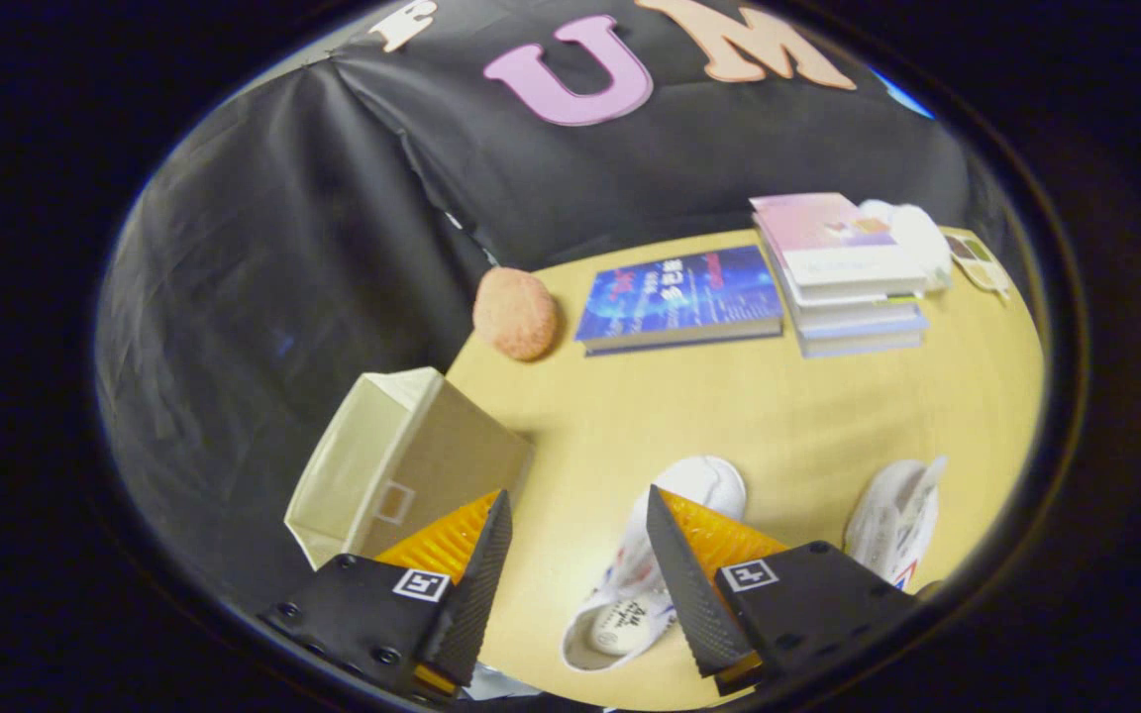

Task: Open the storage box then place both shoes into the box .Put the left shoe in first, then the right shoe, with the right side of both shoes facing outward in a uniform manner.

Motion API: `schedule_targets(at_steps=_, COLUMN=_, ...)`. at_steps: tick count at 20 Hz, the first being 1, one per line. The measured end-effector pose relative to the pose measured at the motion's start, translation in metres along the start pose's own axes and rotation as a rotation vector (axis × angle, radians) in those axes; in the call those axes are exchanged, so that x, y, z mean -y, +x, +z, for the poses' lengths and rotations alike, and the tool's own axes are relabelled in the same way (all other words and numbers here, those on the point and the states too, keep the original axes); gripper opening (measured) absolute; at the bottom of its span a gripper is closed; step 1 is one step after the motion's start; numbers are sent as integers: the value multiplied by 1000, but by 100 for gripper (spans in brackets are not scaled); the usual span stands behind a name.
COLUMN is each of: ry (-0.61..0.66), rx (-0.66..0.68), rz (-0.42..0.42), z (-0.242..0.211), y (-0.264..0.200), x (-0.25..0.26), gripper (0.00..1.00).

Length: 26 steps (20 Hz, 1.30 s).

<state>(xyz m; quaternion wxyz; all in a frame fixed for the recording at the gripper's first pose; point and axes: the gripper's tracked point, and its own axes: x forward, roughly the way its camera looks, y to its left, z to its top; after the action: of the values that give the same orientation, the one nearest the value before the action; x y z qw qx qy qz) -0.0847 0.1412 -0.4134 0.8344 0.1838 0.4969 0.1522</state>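
My gripper [578, 515] hangs above the wooden table [778, 406], open, with nothing between its fingers. A beige fabric storage box [402, 460] stands at the table's left edge, just beyond the left finger, its top open and its inside bare. One white sneaker [645, 584] lies below and partly behind the right finger, toe pointing away, its opening toward me. A second white sneaker [895, 517] with red and blue marks lies farther right, beyond the right finger.
A fuzzy orange-pink ball [515, 313] sits at the back left of the table. A blue book [684, 297] lies flat beside it, and a stack of books [843, 277] stands to its right with a white object [919, 238] behind.
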Motion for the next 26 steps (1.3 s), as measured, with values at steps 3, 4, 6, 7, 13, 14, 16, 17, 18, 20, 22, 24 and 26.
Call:
schedule_targets(at_steps=3, ry=64, rx=-52, rz=-40, z=-23, y=2, x=29, gripper=84)
schedule_targets(at_steps=4, ry=78, rx=-65, rz=-53, z=-29, y=3, x=36, gripper=84)
schedule_targets(at_steps=6, ry=97, rx=-87, rz=-71, z=-40, y=5, x=48, gripper=84)
schedule_targets(at_steps=7, ry=104, rx=-99, rz=-79, z=-46, y=6, x=52, gripper=84)
schedule_targets(at_steps=13, ry=207, rx=-151, rz=-70, z=-64, y=9, x=60, gripper=84)
schedule_targets(at_steps=14, ry=221, rx=-148, rz=-68, z=-65, y=7, x=61, gripper=84)
schedule_targets(at_steps=16, ry=249, rx=-156, rz=-51, z=-72, y=3, x=57, gripper=84)
schedule_targets(at_steps=17, ry=243, rx=-165, rz=-51, z=-79, y=1, x=57, gripper=84)
schedule_targets(at_steps=18, ry=230, rx=-175, rz=-47, z=-85, y=-1, x=56, gripper=84)
schedule_targets(at_steps=20, ry=208, rx=-199, rz=-44, z=-99, y=-1, x=55, gripper=84)
schedule_targets(at_steps=22, ry=198, rx=-219, rz=-51, z=-109, y=2, x=54, gripper=84)
schedule_targets(at_steps=24, ry=187, rx=-227, rz=-60, z=-114, y=9, x=56, gripper=84)
schedule_targets(at_steps=26, ry=186, rx=-238, rz=-81, z=-117, y=17, x=60, gripper=75)
